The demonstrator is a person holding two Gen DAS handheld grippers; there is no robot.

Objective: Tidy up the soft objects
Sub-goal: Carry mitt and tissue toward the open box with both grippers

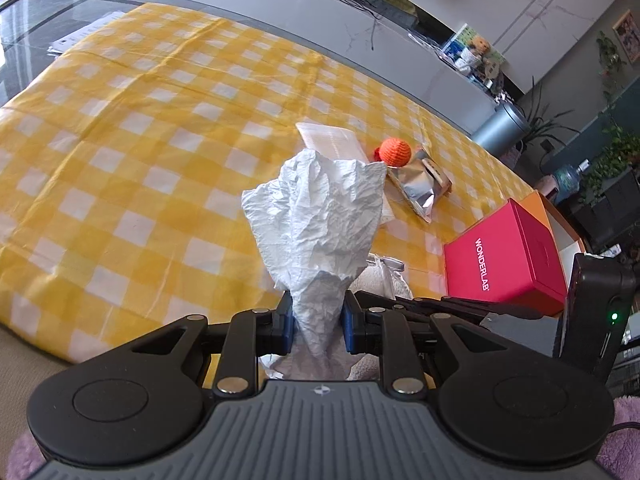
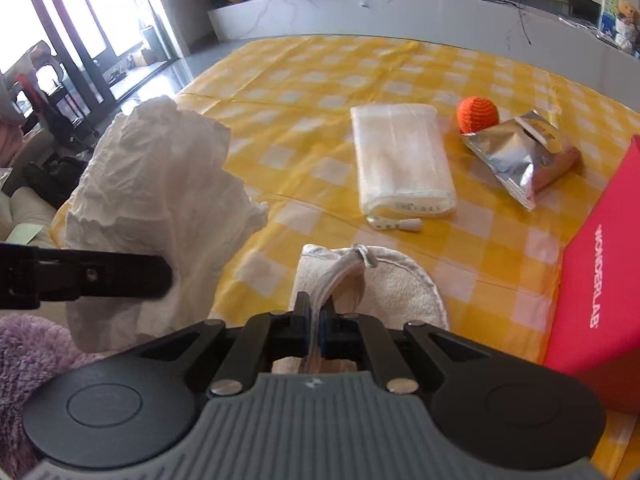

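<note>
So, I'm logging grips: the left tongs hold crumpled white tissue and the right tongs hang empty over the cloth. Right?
Not quite. The left tongs do hold the crumpled white tissue, but the right tongs are not empty: the right wrist view shows them shut on a white slipper.

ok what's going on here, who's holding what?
A person is sorting soft items on a yellow checked cloth, one hand-held gripper in each hand. The left hand-held gripper is shut on a crumpled white tissue, held up off the cloth. The right hand-held gripper is pinching the strap of a white slipper. A white pack, orange ball, foil bag and pink box lie untouched.
</note>
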